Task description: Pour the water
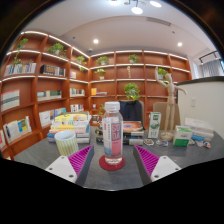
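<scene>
**Water bottle stands between spread tongs**

The tongs (114, 160) are spread wide, their pink pads (80, 158) set at either side of a clear water bottle (113, 133) — a gap shows at both flanks, so nothing presses on it. The bottle stands upright on a round dark-red coaster (113, 167) on the grey desk (40, 152), its white cap on. To its left sits a pale ribbed cup (66, 143), with a stack of books (70, 123) behind. Off to the right lie small boxes (190, 134). Beyond — wooden shelves (50, 72) carrying books and potted plants (131, 91).
</scene>
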`<move>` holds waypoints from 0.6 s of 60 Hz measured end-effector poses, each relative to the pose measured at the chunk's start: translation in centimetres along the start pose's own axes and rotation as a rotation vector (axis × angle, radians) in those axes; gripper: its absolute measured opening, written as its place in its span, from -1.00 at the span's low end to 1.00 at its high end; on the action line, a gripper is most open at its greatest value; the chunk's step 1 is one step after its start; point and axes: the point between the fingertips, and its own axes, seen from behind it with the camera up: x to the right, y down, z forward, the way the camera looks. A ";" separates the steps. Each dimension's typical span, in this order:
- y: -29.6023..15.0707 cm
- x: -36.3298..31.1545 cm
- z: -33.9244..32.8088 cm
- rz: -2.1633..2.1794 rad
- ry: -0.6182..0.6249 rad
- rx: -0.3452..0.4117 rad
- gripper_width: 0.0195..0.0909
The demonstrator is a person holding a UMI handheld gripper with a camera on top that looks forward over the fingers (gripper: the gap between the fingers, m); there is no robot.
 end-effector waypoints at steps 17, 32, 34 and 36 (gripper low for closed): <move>-0.7 2.9 -7.1 0.026 0.175 -0.008 0.82; -2.2 4.1 -9.2 0.025 0.188 0.035 0.82; -2.3 4.2 -9.3 0.031 0.187 0.037 0.82; -2.4 4.2 -9.5 0.035 0.186 0.040 0.81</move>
